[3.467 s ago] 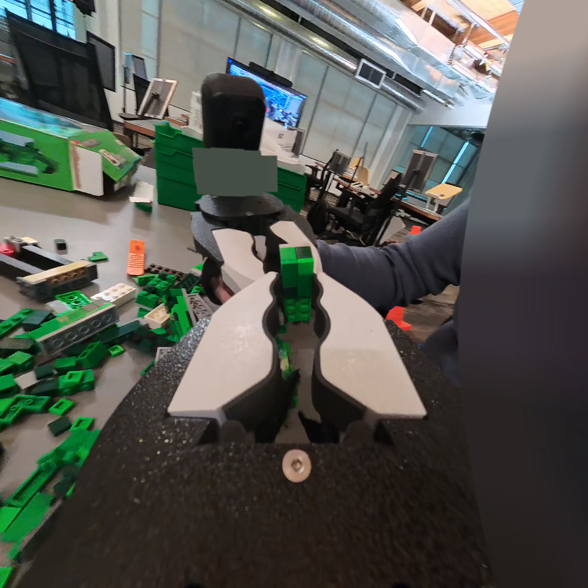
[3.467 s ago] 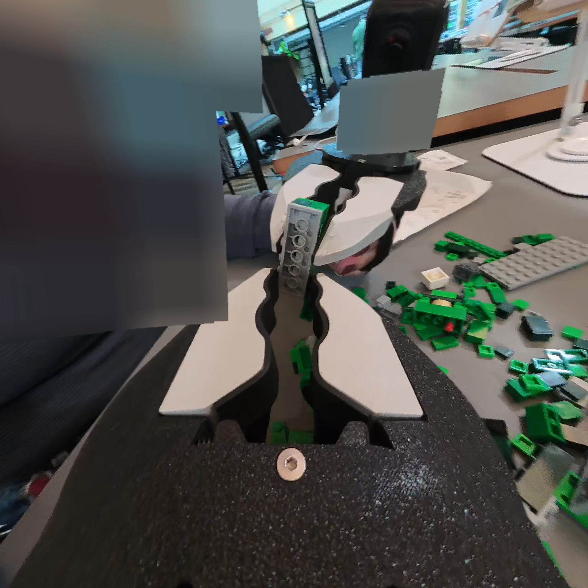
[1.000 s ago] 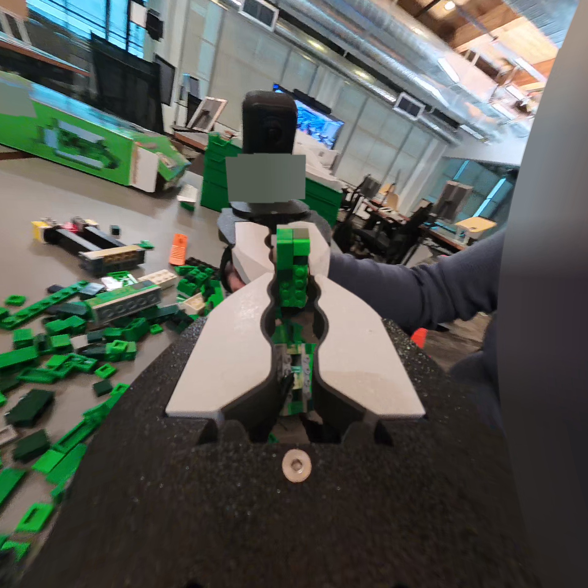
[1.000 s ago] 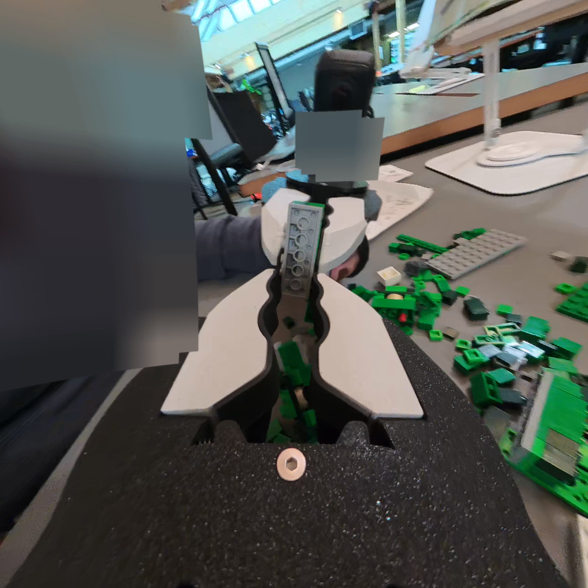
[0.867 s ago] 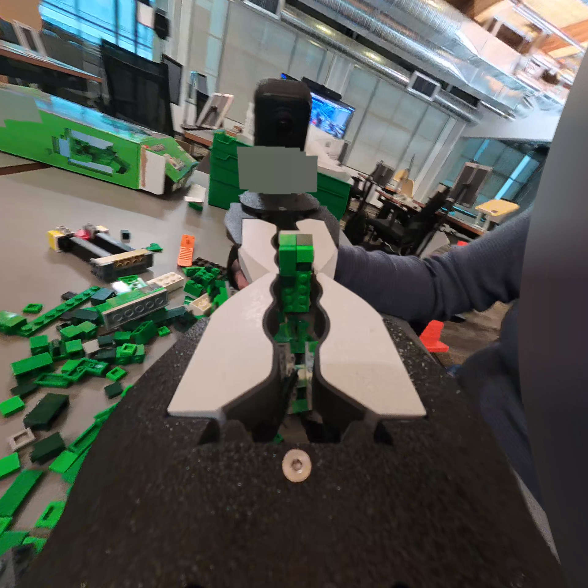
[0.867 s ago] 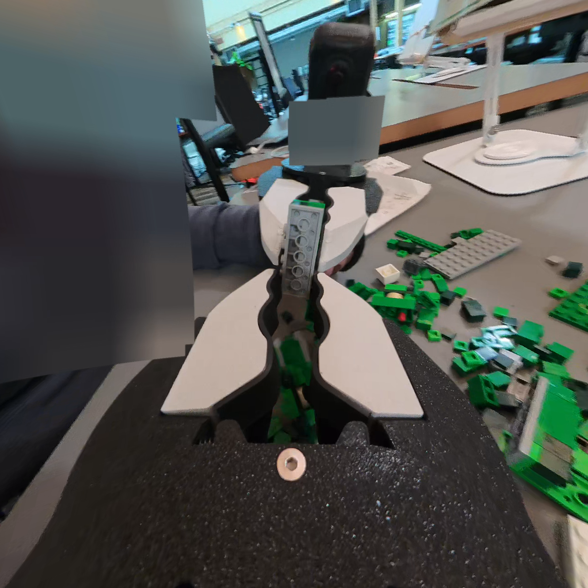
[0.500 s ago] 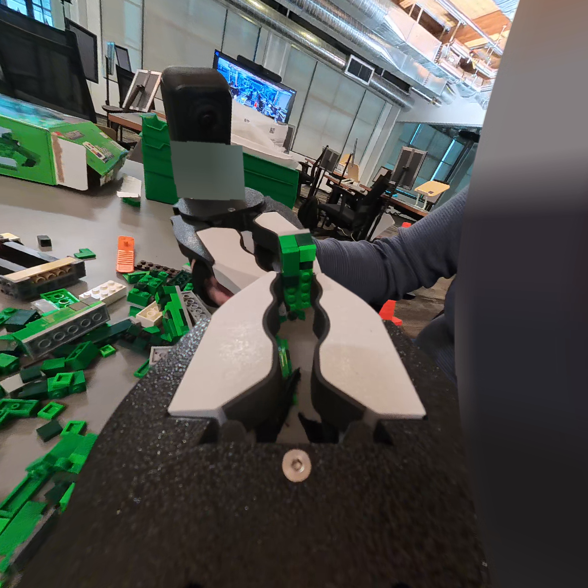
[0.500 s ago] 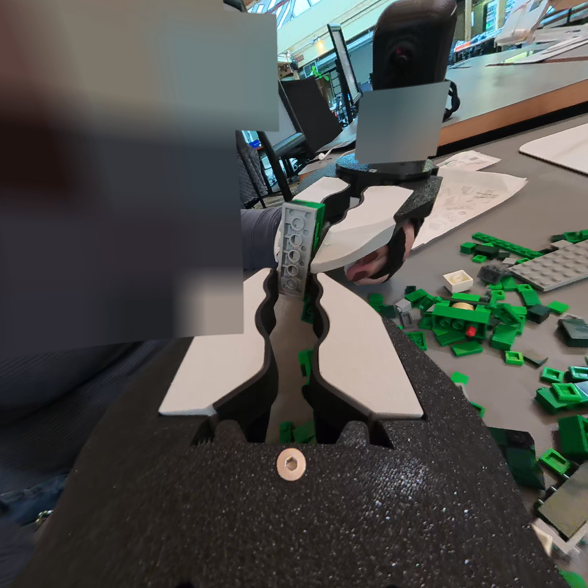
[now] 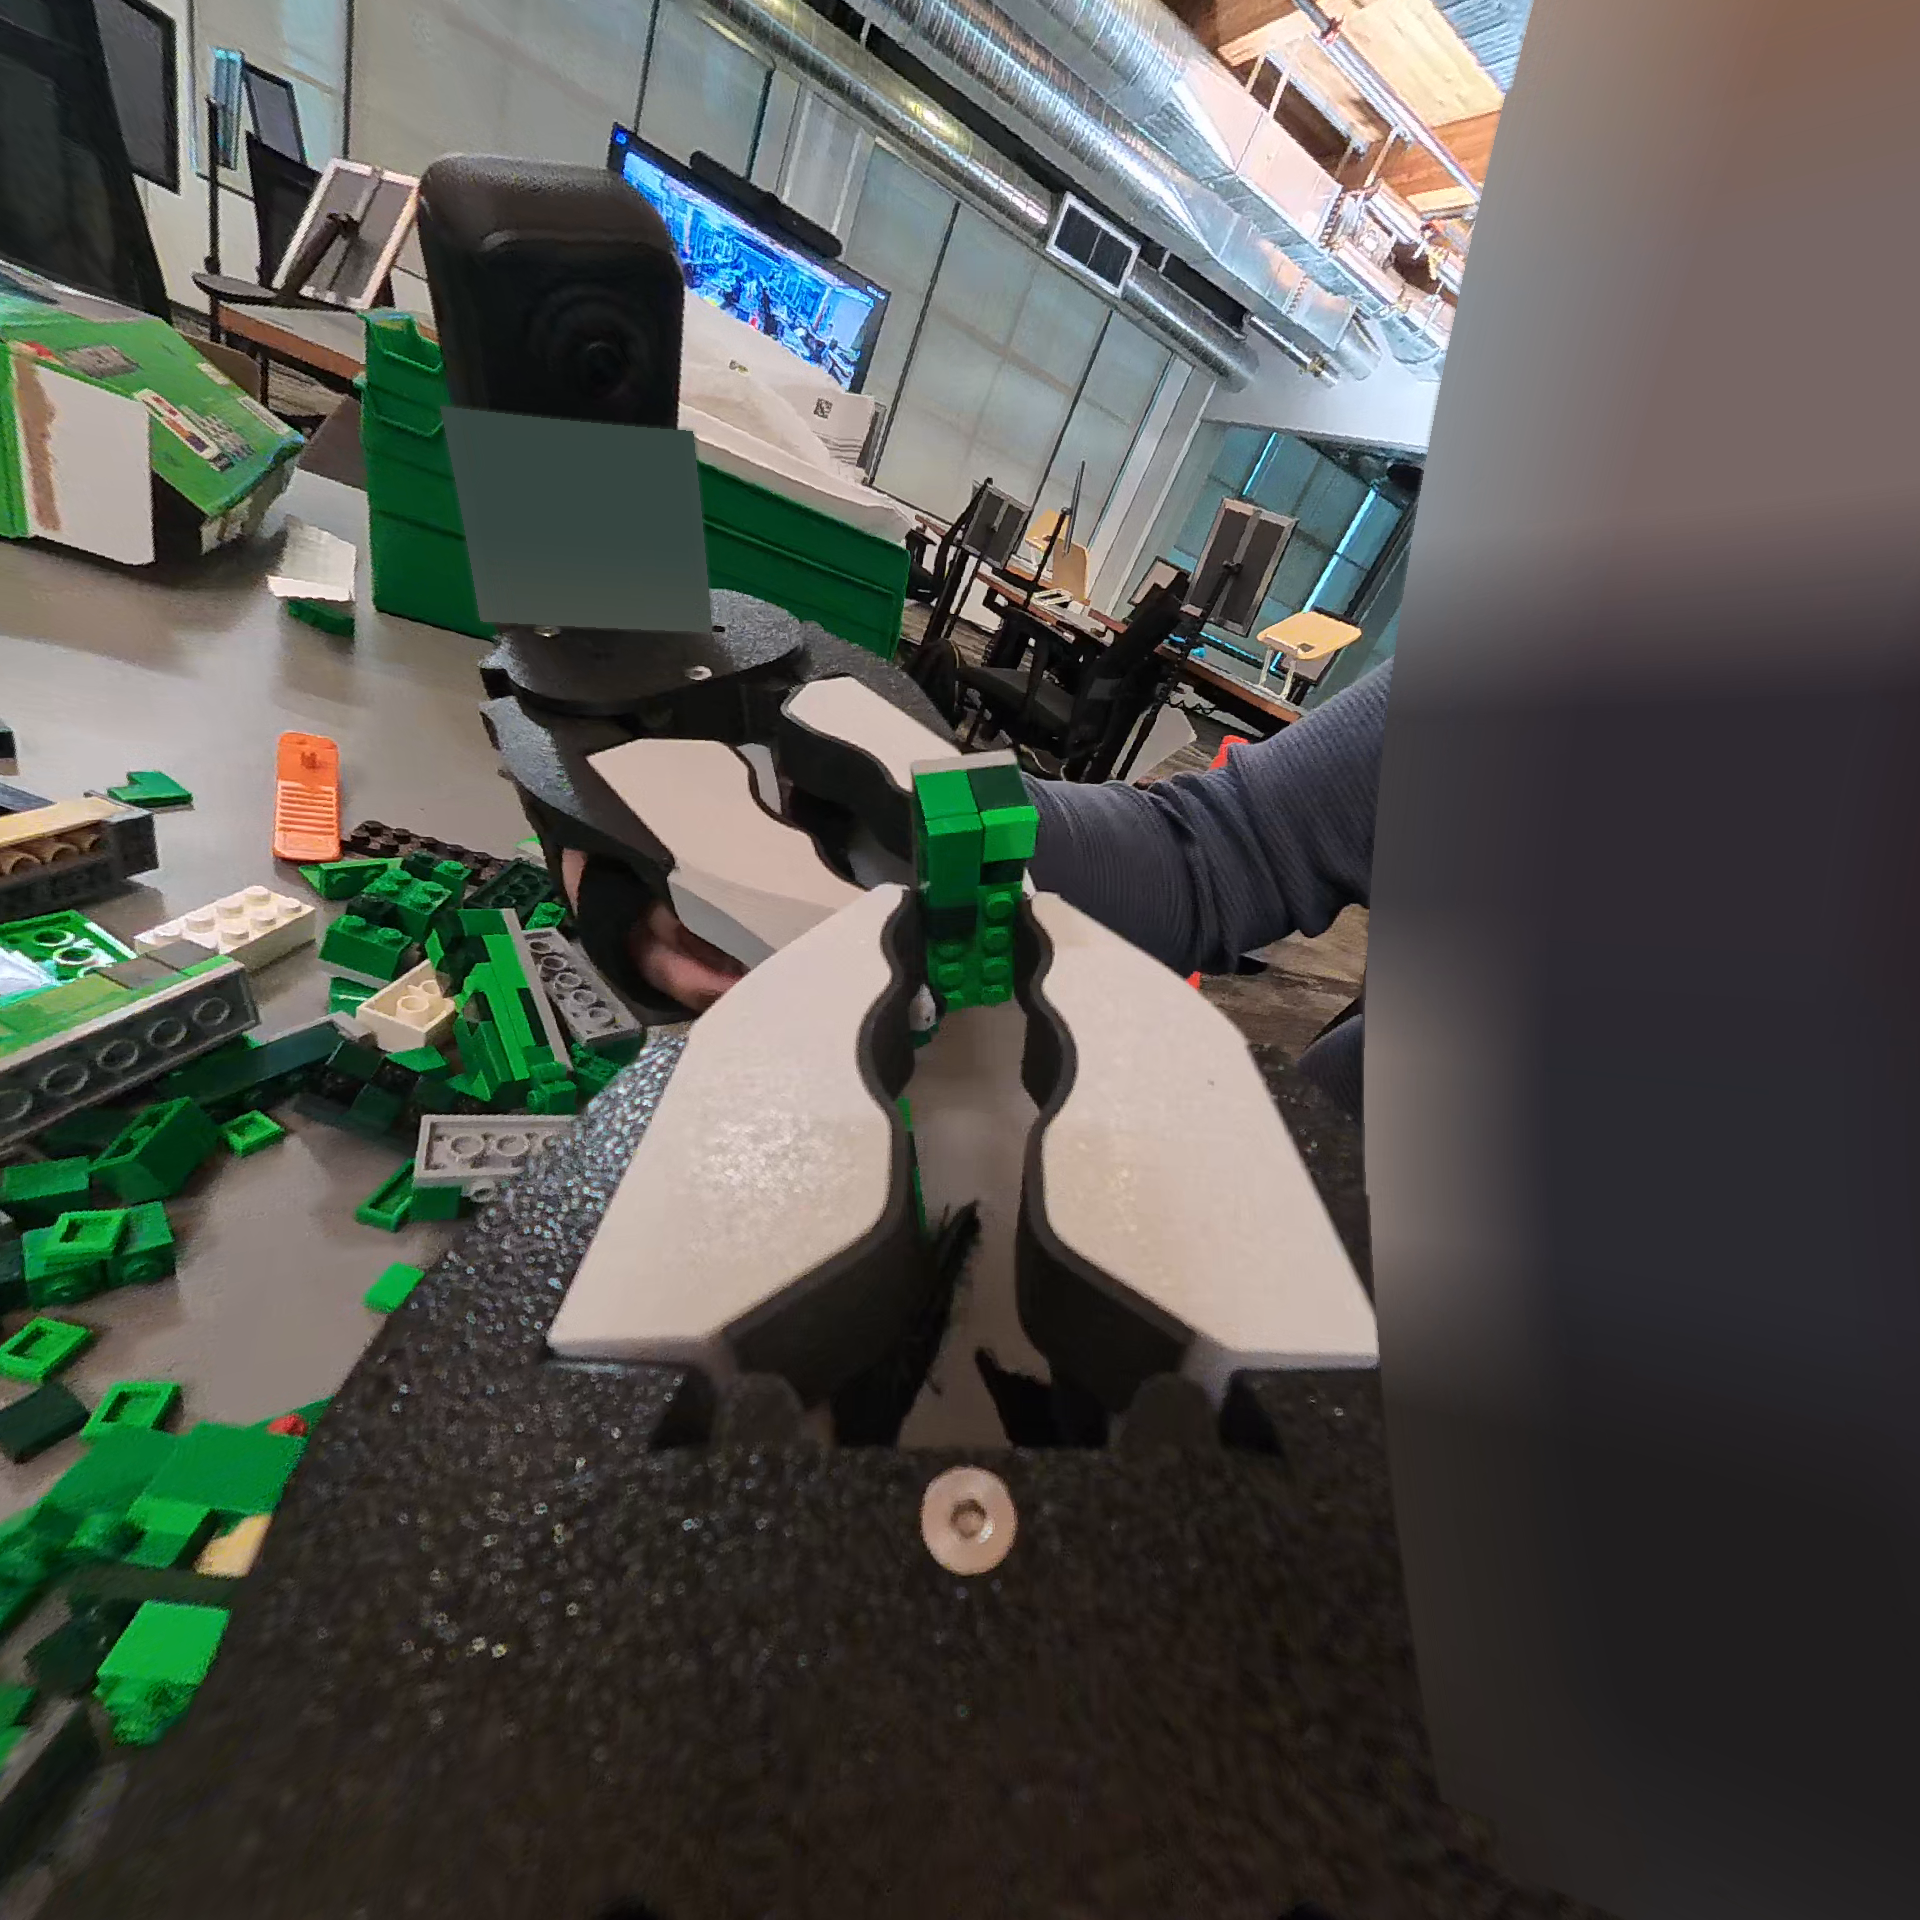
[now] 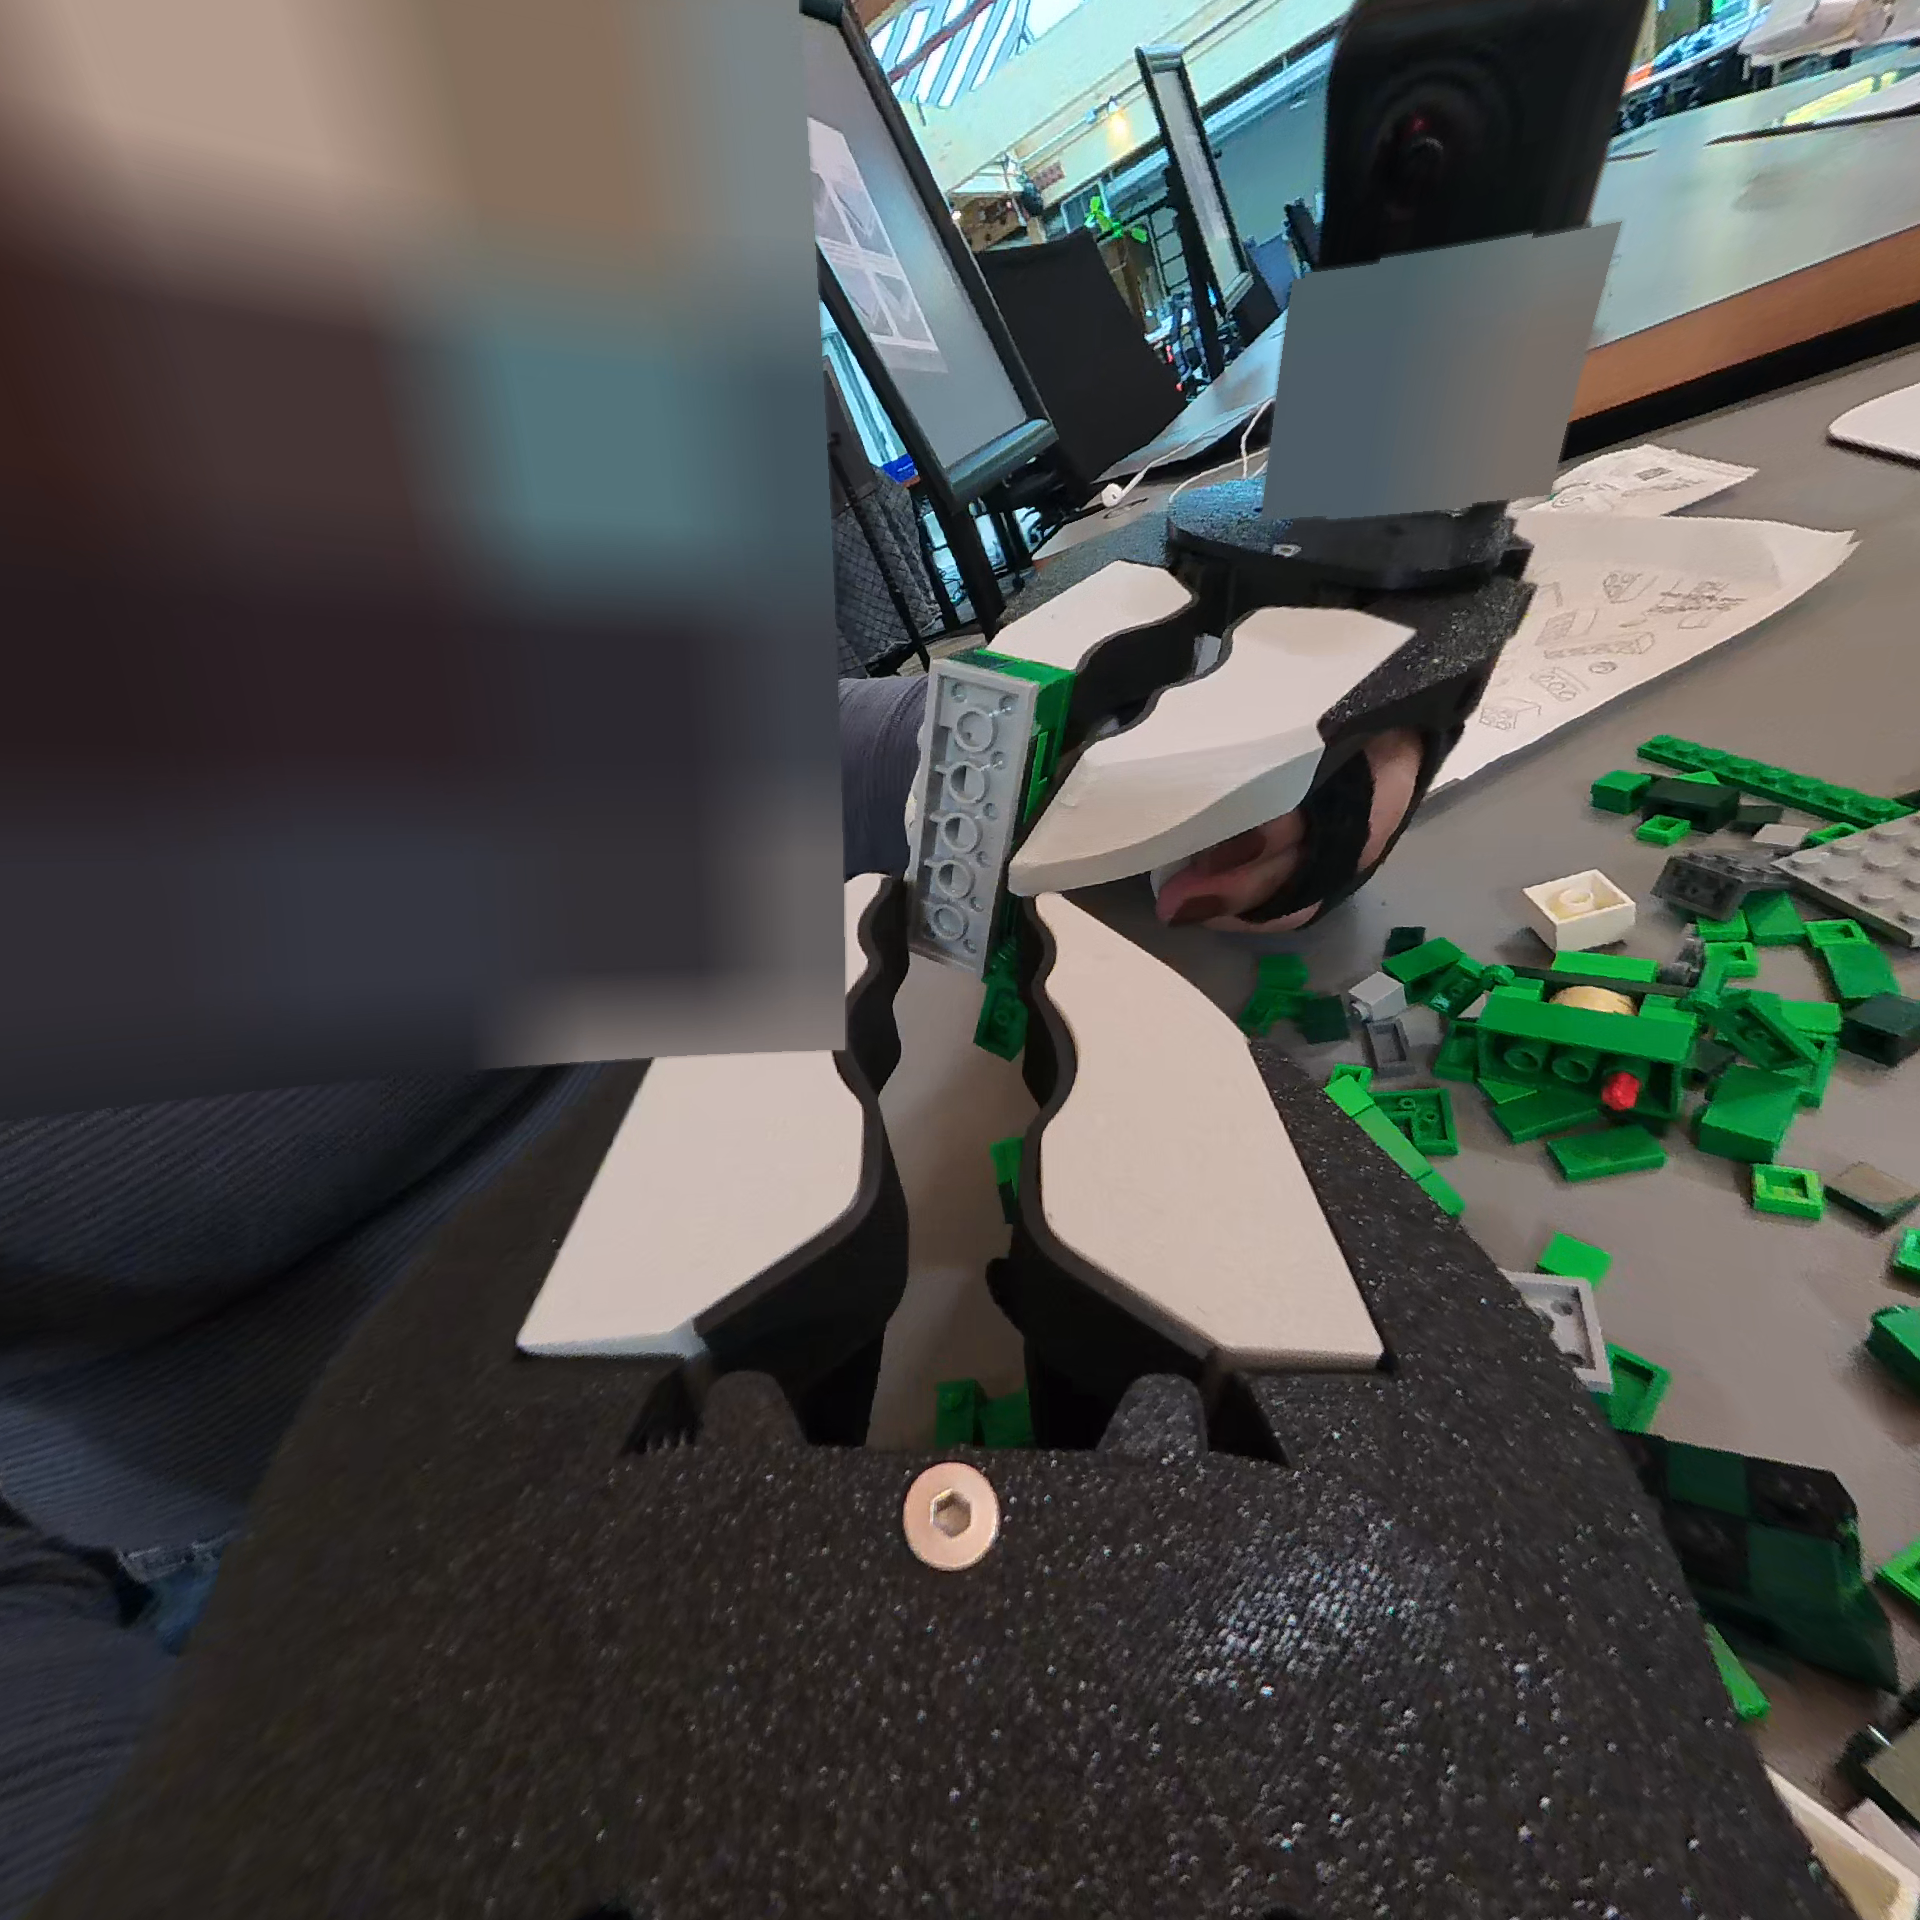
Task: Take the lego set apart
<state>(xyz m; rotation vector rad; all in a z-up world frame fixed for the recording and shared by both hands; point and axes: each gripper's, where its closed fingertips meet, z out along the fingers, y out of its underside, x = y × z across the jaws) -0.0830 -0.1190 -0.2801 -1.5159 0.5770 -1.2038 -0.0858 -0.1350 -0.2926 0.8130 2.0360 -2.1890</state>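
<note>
A small lego piece, green bricks [image 9: 971, 894] stacked on a grey plate [image 10: 961, 821], is held in the air between both grippers. My left gripper [image 9: 961, 920] is shut on its green lower end. My right gripper [image 10: 956, 914] is shut on the plate's lower end. Each view shows the other gripper gripping the far end at an angle: the right gripper's fingers [image 9: 717, 831] lie to the left, the left gripper's fingers [image 10: 1195, 748] to the right. A hand shows under each far gripper.
Loose green bricks [image 9: 488, 987] litter the grey table [image 9: 208, 665]. An orange brick separator [image 9: 307, 795], a grey long brick [image 9: 114, 1049], a green box [image 9: 114, 436] and green crates [image 9: 416, 499] lie left. A grey plate [image 10: 1860, 862], paper sheets [image 10: 1621, 613] and a green block [image 10: 1569, 1049] lie right. The tips of both grippers are at nearly the same place.
Both grippers stay shut on the piece. They were nose to nose a second ago; now they are bent at an angle, each far gripper swung sideways and nearer.
</note>
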